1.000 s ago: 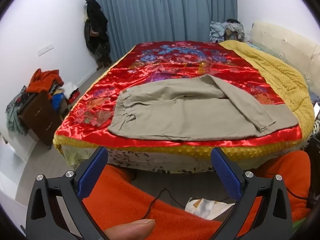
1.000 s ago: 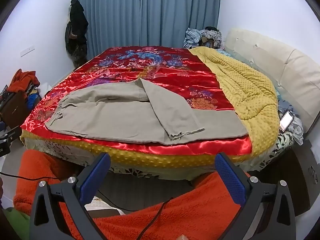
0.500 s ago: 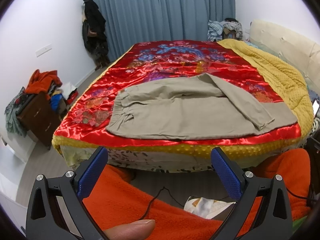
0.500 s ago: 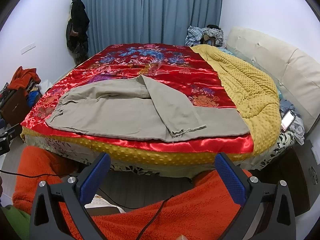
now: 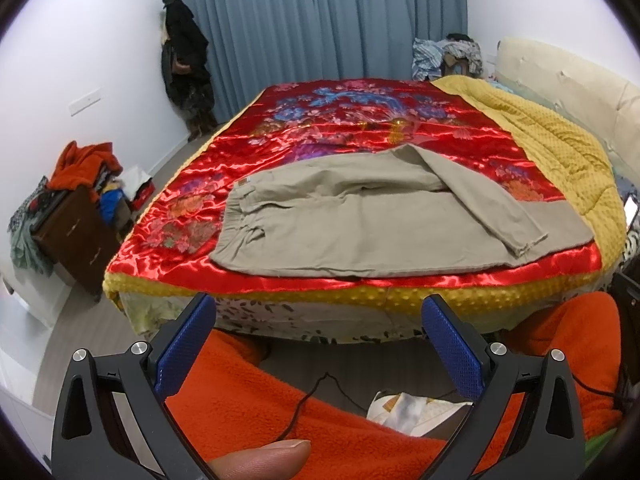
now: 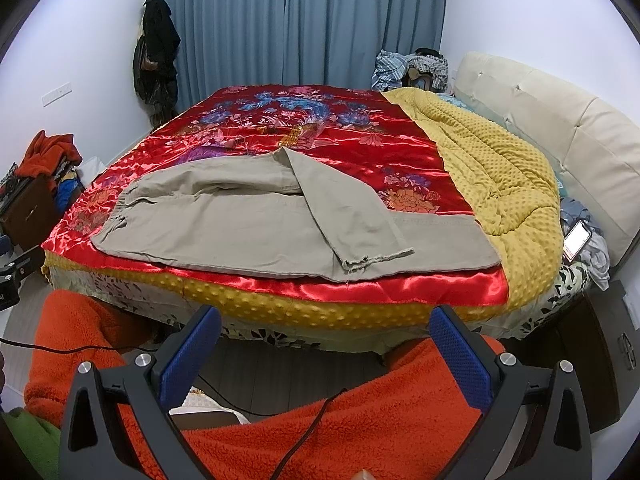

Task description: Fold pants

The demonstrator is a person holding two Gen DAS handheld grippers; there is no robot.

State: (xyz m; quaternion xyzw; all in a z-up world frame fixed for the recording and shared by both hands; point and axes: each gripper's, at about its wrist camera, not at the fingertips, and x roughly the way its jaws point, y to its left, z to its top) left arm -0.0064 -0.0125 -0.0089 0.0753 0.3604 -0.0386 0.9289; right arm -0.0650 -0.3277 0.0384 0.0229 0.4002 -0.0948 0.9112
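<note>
Khaki pants [image 5: 360, 224] lie flat on the red satin bedspread [image 5: 360, 120] near the bed's front edge, waistband to the left, legs to the right. One leg is folded diagonally over the other, its hem [image 6: 376, 260] near the front edge. The pants also show in the right wrist view [image 6: 248, 224]. My left gripper [image 5: 318, 320] is open and empty, held below and in front of the bed edge. My right gripper [image 6: 326, 330] is open and empty, also short of the bed edge.
A yellow dotted blanket [image 6: 500, 168] covers the bed's right side, with a phone [image 6: 576, 240] beside it. The person's orange fleece legs [image 6: 360, 420] and a cable are under the grippers. A cluttered dresser [image 5: 72, 216] stands at left. Blue curtains [image 5: 320, 20] hang behind.
Both grippers have risen slightly and moved a little toward the bed, so the pants sit lower and larger in view. The pants have not moved.
</note>
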